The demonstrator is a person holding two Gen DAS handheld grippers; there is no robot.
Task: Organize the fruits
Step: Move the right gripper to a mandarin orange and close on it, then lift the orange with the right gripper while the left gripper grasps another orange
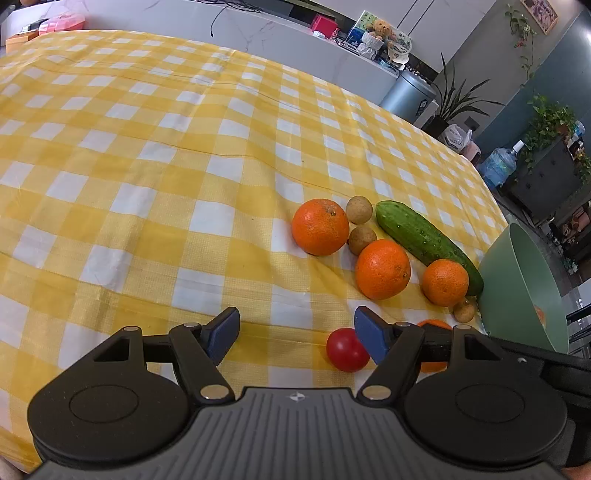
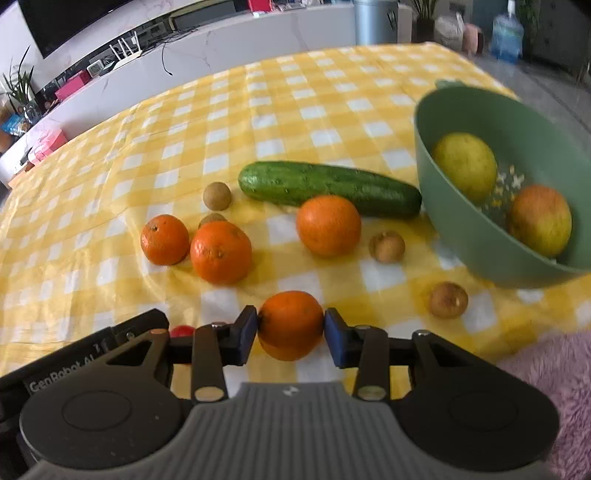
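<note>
My right gripper is shut on an orange, held just above the yellow checked cloth. Three more oranges lie ahead beside a cucumber and several small brown longans. A green bowl at the right holds a yellow-green fruit and a reddish-yellow one. My left gripper is open and empty over the cloth, with a red tomato beside its right finger. The oranges, cucumber and bowl also show in the left wrist view.
The table's far edge meets a white counter with boxes and a teddy bear. A grey bin, plants and a water jug stand beyond the right edge. A pink fluffy cloth lies at the near right.
</note>
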